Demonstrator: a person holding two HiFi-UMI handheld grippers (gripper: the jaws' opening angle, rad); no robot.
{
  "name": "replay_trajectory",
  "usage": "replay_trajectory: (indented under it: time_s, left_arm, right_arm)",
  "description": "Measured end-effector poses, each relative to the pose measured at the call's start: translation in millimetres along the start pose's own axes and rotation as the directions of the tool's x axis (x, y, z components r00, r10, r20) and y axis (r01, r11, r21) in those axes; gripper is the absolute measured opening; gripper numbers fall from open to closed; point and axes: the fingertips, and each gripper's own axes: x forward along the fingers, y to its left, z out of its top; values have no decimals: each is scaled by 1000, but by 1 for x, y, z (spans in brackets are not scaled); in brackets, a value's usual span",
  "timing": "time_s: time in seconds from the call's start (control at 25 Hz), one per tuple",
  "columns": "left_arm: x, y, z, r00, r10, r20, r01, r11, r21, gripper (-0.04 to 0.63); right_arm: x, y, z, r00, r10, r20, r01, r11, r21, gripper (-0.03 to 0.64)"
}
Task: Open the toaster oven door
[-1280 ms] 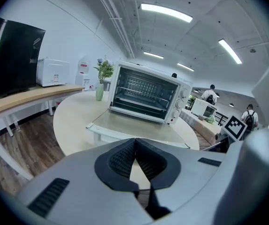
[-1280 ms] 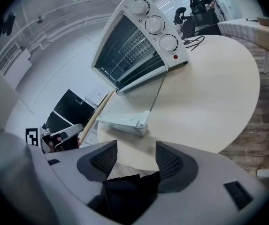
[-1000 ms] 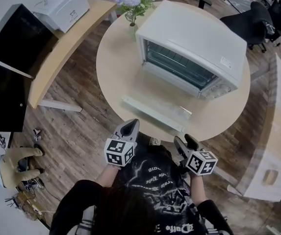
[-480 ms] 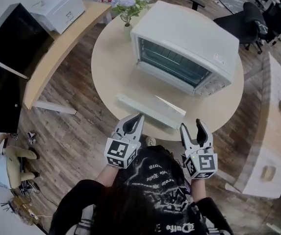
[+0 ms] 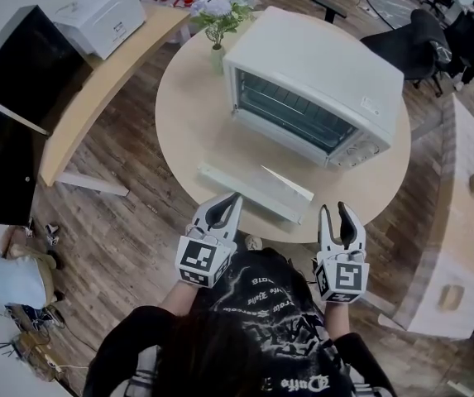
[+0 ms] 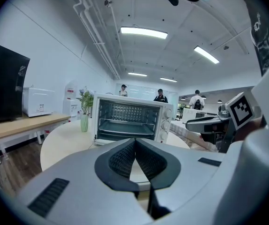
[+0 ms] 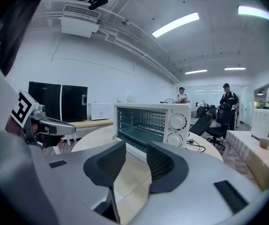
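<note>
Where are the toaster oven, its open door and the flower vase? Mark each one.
toaster oven [image 5: 319, 56]: head view, on its white top panel.
open door [image 5: 249, 192]: head view, on the door's outer edge strip.
flower vase [image 5: 217, 59]: head view, on the vase body below the flowers.

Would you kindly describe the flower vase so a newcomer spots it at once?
Find the round wooden table bearing the white toaster oven. Just left of the oven stands a slim vase of flowers, the only plant on that table.
</note>
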Motion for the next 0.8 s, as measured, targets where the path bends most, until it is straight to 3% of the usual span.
replay_trajectory:
  time_s: [0.28,0.8]
  left_arm:
    - [4,8,7,1000,17,14,-16,1000,-14,18]
    - [-1,11,-1,999,35,8,-35,999,-12,19]
  right_arm:
    - [4,-9,4,999,-47,7,47,999,8,12]
    - [4,-11,-9,996,-84,-33,84,996,7,8]
